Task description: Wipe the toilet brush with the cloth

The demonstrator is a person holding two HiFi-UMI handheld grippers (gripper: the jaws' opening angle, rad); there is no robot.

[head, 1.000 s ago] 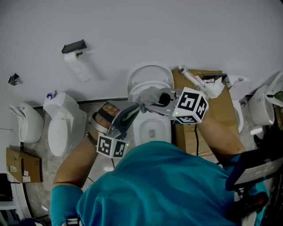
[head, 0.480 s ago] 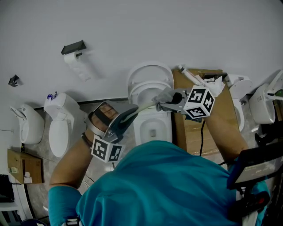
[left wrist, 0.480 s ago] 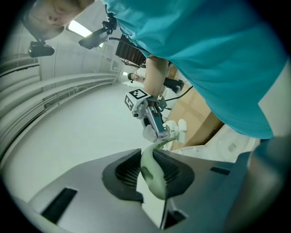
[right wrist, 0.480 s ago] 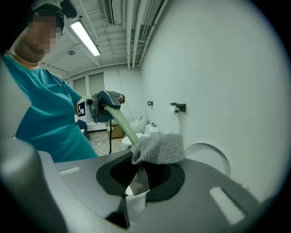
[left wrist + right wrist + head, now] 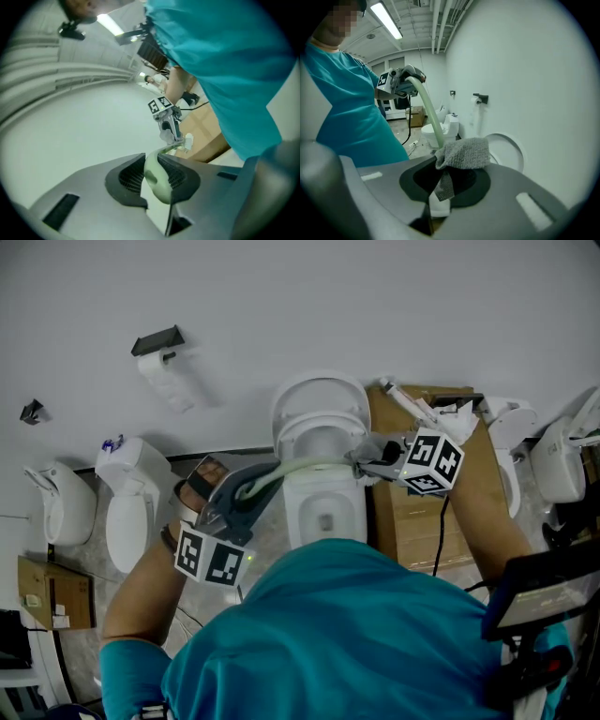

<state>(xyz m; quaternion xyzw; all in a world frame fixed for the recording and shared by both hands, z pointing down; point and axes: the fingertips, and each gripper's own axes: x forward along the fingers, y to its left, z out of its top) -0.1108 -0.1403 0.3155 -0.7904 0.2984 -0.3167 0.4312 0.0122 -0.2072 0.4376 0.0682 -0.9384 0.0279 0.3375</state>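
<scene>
White-walled bathroom, toilet [image 5: 322,512] beneath the fingers. Left gripper [image 5: 154,176] fingers clamped the pale-green toilet brush [image 5: 300,465] handle; right gripper [image 5: 450,178] fingers pinched the grey cloth [image 5: 464,153], which touched that handle.

Speckled floor [image 5: 86,645] along the wall carries a middle toilet [image 5: 323,512]; a left toilet [image 5: 127,521] stands well apart; brown cardboard [image 5: 398,526] lies just beside the middle one; a small cardboard box [image 5: 52,594] sits far left.
</scene>
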